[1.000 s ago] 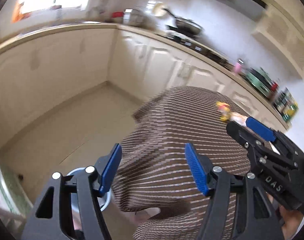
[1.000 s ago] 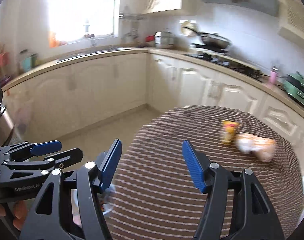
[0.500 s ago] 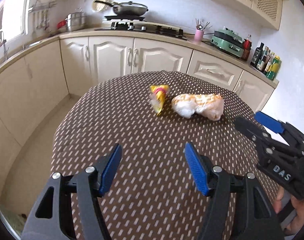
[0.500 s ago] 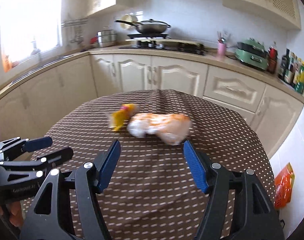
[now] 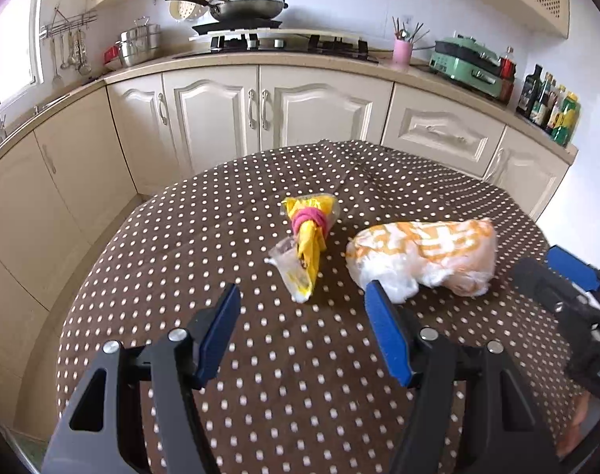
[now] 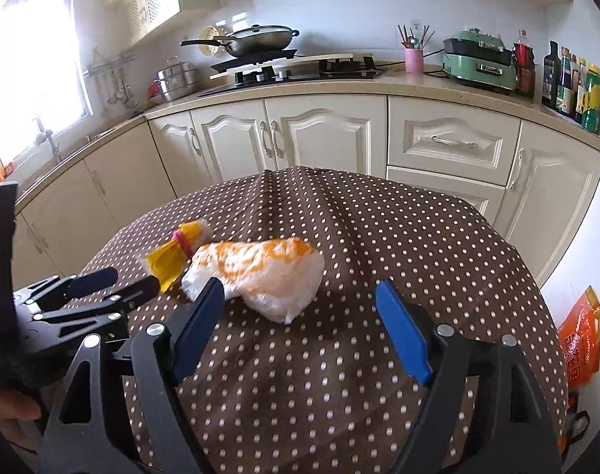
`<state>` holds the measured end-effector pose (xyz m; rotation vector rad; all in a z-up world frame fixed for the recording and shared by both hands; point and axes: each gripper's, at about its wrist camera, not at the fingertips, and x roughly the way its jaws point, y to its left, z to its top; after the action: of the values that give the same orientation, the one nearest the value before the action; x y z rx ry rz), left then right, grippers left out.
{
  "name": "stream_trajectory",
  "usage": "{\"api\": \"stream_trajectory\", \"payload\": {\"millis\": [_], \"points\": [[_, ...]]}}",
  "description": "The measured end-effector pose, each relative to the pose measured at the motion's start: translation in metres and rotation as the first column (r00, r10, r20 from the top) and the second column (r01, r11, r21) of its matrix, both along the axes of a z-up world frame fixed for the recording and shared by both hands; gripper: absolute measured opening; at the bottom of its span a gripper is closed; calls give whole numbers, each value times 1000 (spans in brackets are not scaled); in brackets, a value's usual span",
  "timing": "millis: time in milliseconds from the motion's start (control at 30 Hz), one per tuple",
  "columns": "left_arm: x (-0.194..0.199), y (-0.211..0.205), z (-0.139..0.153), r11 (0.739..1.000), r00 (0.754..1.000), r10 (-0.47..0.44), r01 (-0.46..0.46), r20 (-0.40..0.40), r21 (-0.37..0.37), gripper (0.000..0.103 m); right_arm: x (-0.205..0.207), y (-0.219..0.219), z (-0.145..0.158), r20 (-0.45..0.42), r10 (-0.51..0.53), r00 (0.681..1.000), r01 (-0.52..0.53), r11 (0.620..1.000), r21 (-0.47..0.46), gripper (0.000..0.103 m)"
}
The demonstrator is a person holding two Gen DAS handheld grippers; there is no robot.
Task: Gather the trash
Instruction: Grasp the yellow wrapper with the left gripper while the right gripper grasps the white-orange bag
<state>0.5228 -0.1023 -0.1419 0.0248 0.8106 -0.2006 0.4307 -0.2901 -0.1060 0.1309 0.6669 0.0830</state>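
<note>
Hovering above round table with brown polka-dot cloth (image 5: 205, 237): left gripper (image 5: 301, 300), jaws spread, nothing between blue pads, aimed down at yellow wrapper. Yellow wrapper bundle (image 5: 309, 233), cinched with pink band, lying on cloth near table centre, a clear plastic scrap at its near end. Just beside it, on its right in left wrist view, white-and-orange crumpled plastic bag (image 5: 422, 254), resting flat on cloth; whether the two touch cannot be told. Right gripper (image 6: 300, 290) also above table, jaws just widened and now released, empty; plastic bag (image 6: 256, 276) lying beyond and between its pad tips, not contacted. Left pad tip overlapping near edge of bag in right wrist view; no pressing seen. Yellow wrapper (image 6: 177, 251) to left of bag there, close to tips of left gripper (image 6: 114, 282). Right gripper (image 5: 552, 276) visible at right edge of left wrist view. Cream cabinets (image 6: 315, 134) and stove with wok (image 6: 260, 39) behind table. Orange bag (image 6: 580, 339) on floor at right, well apart from table.
</note>
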Motion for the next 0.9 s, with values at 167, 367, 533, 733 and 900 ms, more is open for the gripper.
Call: {"api": "stream_trajectory", "payload": {"millis": [167,367,533,733,900], "points": [[15,-4,-5,1000,1000,1,-1,-3,8,54,18,-4,-5,-17,5,1000,-4,999,34,78],[24,-3,-11,1000,999,-17,17,-35,-19,6,38,-2,-14,-54,12,998,-7,994,109,79],[9,7,-3,998,1000,-28,28,-1,-49,3,47,-1,-23,-88,32,996,-19,989,145,71],[-19,19,7,995,999,-28,30,26,-90,2,44,6,-22,-82,61,995,-52,993,106,26],[-45,31,15,996,999,-17,22,51,-92,2,26,20,-11,-34,73,997,-72,997,42,20]]}}
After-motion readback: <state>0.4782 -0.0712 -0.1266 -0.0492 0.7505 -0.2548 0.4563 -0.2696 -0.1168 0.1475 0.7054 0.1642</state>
